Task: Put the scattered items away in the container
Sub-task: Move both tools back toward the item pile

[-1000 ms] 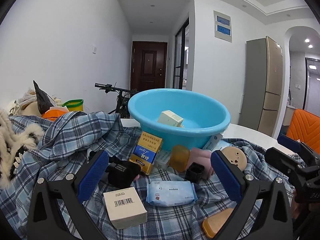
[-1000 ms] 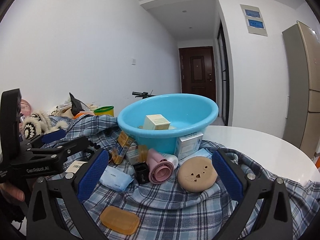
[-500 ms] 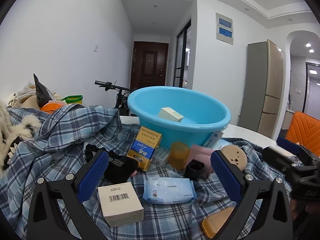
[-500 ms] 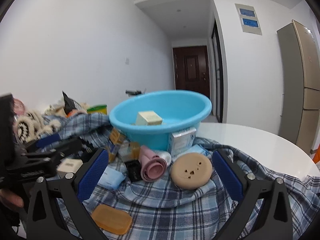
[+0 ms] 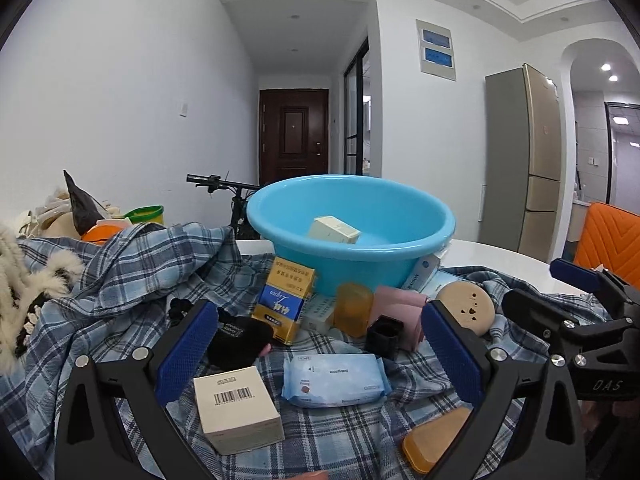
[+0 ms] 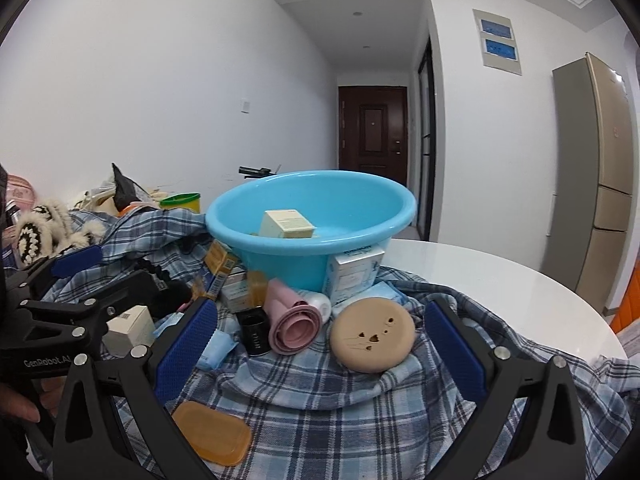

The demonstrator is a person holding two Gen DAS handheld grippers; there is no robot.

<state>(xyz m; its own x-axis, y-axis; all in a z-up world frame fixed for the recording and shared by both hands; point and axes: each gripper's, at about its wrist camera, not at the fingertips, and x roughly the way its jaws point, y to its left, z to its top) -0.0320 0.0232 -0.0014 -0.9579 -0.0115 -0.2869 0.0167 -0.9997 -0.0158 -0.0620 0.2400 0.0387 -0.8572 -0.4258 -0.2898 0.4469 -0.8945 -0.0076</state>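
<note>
A blue basin [image 5: 352,236] [image 6: 312,224] stands at the back of a plaid cloth, with a cream box [image 5: 334,230] [image 6: 286,224] inside it. In front of it lie a yellow-blue carton [image 5: 284,300], a wipes pack [image 5: 334,380], a white barcode box [image 5: 236,408], a pink roll [image 6: 294,324], a round tan disc [image 6: 372,334], a black cap [image 6: 254,330] and an amber soap case [image 6: 210,434]. My left gripper [image 5: 316,354] is open above the wipes pack. My right gripper [image 6: 320,350] is open near the disc and the roll. Both hold nothing.
The plaid cloth [image 6: 340,400] covers a white round table [image 6: 500,280]. Furry slippers [image 6: 40,228] and a green-rimmed tub [image 5: 146,214] sit at the left. A fridge [image 5: 524,160], a bicycle [image 5: 224,188] and an orange chair [image 5: 608,240] stand beyond the table.
Both grippers have shifted a little over the cloth, and the items look slightly nearer. Both stay open and nothing has been picked up.
</note>
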